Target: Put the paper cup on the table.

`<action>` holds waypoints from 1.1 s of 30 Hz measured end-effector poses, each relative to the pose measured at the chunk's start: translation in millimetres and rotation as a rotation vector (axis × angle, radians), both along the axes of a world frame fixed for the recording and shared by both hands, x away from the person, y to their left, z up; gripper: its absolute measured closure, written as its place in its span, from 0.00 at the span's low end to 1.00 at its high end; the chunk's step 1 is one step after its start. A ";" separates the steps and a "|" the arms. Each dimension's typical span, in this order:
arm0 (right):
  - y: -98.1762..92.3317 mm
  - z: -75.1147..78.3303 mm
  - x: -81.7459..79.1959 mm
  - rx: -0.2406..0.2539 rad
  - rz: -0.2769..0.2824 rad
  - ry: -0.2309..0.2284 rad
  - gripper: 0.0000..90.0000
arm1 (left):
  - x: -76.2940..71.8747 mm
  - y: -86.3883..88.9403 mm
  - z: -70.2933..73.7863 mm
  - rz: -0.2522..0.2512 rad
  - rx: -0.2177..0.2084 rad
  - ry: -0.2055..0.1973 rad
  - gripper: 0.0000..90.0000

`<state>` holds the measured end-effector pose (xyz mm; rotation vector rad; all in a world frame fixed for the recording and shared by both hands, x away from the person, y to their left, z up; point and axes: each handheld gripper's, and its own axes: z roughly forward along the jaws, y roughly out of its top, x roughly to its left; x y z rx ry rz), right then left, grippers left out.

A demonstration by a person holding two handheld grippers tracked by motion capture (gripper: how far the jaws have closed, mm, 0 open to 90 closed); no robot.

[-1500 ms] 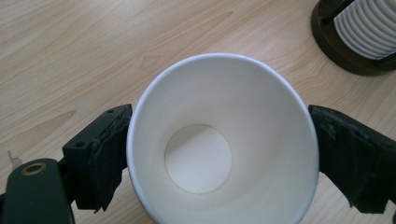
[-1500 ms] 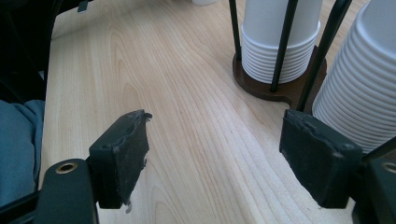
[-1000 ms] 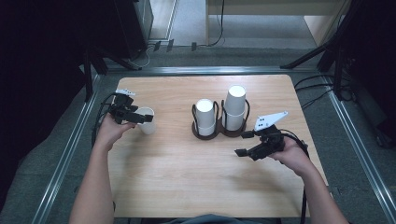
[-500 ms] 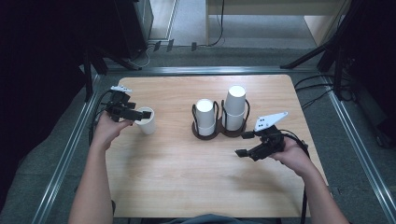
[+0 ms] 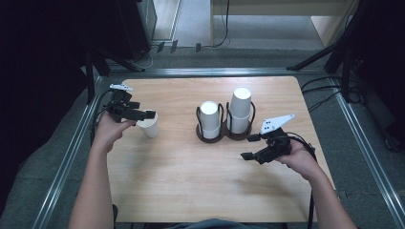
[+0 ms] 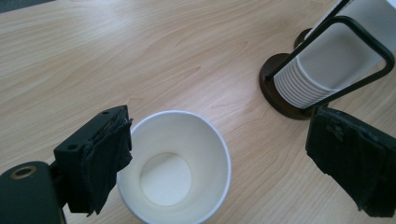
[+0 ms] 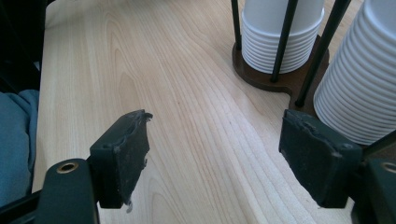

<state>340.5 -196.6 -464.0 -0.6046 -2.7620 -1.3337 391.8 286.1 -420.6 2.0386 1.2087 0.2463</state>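
My left tongs [image 5: 149, 115] hung released over a single paper cup [image 5: 149, 127] standing upright, mouth up, at the tabletop's [image 5: 191, 191] left; they had lifted since earlier. Right of the cup holder [image 5: 224, 136], my right tongs [image 5: 250, 147] stayed released, empty.

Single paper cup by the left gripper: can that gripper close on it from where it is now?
Probably yes. The left gripper has its jaws open, one pad at the paper cup's rim, the other well clear beside it. The cup stands upright on bare table, apart from the cup holder.
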 end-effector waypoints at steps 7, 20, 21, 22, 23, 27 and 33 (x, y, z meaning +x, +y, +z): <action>-1.0 -0.2 0.3 -0.002 0.001 -0.005 0.27 | -2.7 -15.0 4.1 -0.052 -0.015 0.002 0.09; -1.8 -0.4 1.4 -0.001 -0.001 -0.003 0.27 | -11.0 -49.6 12.6 -0.148 -0.046 -0.006 0.09; -2.0 -0.4 1.6 0.001 -0.003 -0.008 0.27 | -11.8 -52.6 12.7 -0.153 -0.047 -0.006 0.09; -2.1 -0.3 1.6 0.001 -0.003 -0.005 0.27 | -12.4 -55.1 12.7 -0.160 -0.051 -0.007 0.09; -2.1 -0.3 1.5 0.001 -0.005 -0.006 0.27 | -13.3 -58.2 12.7 -0.162 -0.056 -0.010 0.09; -1.1 -0.3 0.8 -0.001 -0.002 -0.006 0.27 | -16.0 -69.2 12.9 -0.195 -0.066 -0.007 0.09; 0.5 -1.3 0.5 -0.009 0.001 -0.013 0.27 | -19.6 -84.1 8.2 -0.228 -0.055 -0.010 0.09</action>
